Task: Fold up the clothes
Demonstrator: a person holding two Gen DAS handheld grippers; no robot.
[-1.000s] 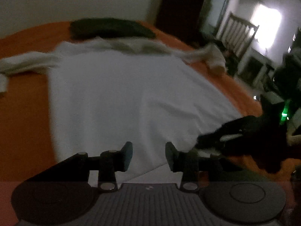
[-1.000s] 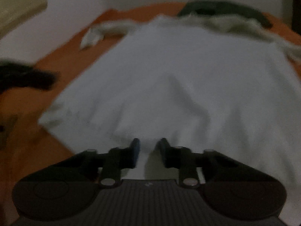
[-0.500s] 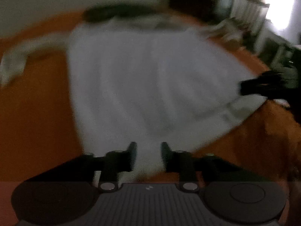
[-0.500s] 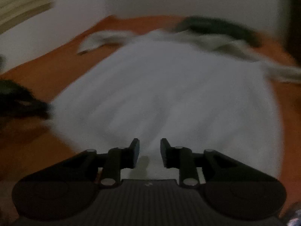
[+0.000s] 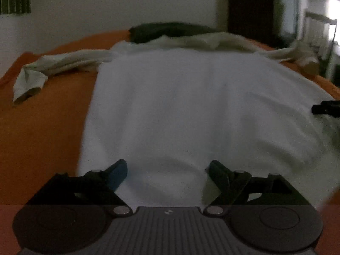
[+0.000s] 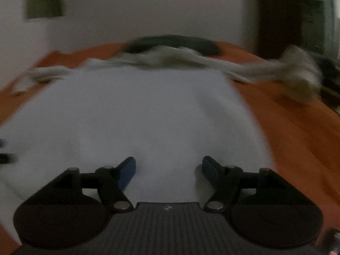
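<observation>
A white long-sleeved shirt [image 5: 191, 106] lies spread flat on an orange bed cover [image 5: 42, 127], its sleeves stretched out to the left [image 5: 53, 68] and right [image 5: 297, 55]. My left gripper [image 5: 166, 171] is open over the shirt's near hem, with cloth lying between the spread fingers. The same shirt [image 6: 138, 116] fills the right wrist view, where my right gripper [image 6: 169, 169] is also open above the near hem. The tip of the right gripper [image 5: 325, 107] shows at the right edge of the left wrist view.
A dark garment [image 5: 170, 30] lies bunched at the far end of the bed, behind the shirt's collar. A white wall stands beyond it. A dark doorway [image 5: 250, 6] and a chair [image 5: 318, 29] are at the far right. The room is dim.
Both grippers have gone from nearly shut to wide open. Both views have swung to face straight along the shirt, and the right gripper has moved further right in the left wrist view.
</observation>
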